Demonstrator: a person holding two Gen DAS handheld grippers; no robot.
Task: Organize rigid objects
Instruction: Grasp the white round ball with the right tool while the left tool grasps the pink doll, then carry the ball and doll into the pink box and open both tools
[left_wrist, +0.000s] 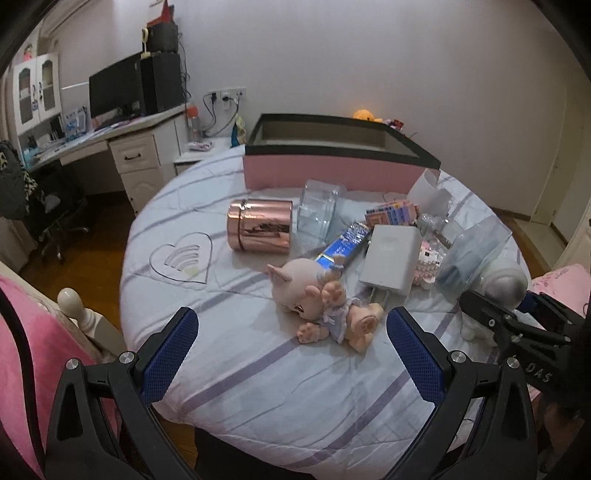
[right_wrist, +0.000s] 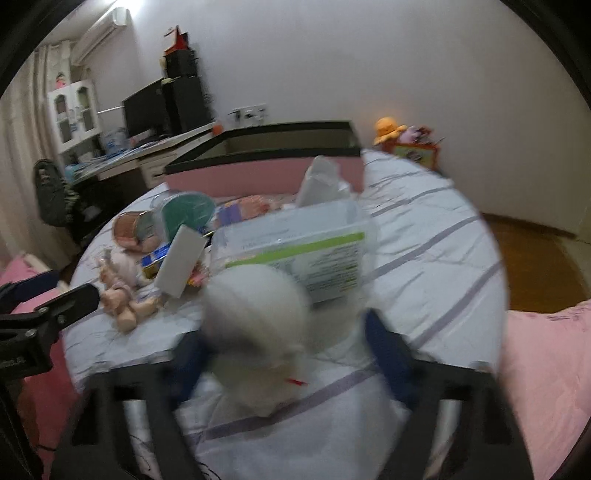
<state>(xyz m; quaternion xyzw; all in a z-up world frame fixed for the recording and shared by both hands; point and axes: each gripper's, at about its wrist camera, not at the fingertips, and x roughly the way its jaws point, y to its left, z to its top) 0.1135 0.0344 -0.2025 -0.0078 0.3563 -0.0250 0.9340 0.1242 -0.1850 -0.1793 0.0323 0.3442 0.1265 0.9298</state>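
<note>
A pile of objects lies on the striped bed sheet (left_wrist: 280, 384): a rose-gold canister (left_wrist: 260, 230) on its side, a pink doll (left_wrist: 317, 302), a white charger (left_wrist: 391, 260), a blue packet (left_wrist: 343, 245) and clear plastic boxes (left_wrist: 319, 212). My left gripper (left_wrist: 291, 350) is open and empty just in front of the doll. My right gripper (right_wrist: 288, 354) stands open around a white round figurine (right_wrist: 255, 325), also seen in the left wrist view (left_wrist: 502, 286); the right view is blurred, so contact is unclear. A pink box with a black rim (left_wrist: 340, 155) stands open behind the pile.
A clear box with a green label (right_wrist: 306, 251) lies just beyond the figurine. A desk with a monitor (left_wrist: 114, 88) stands at the back left, with an office chair (left_wrist: 55, 214) on the wooden floor. Pink bedding (right_wrist: 546, 369) lies to the right.
</note>
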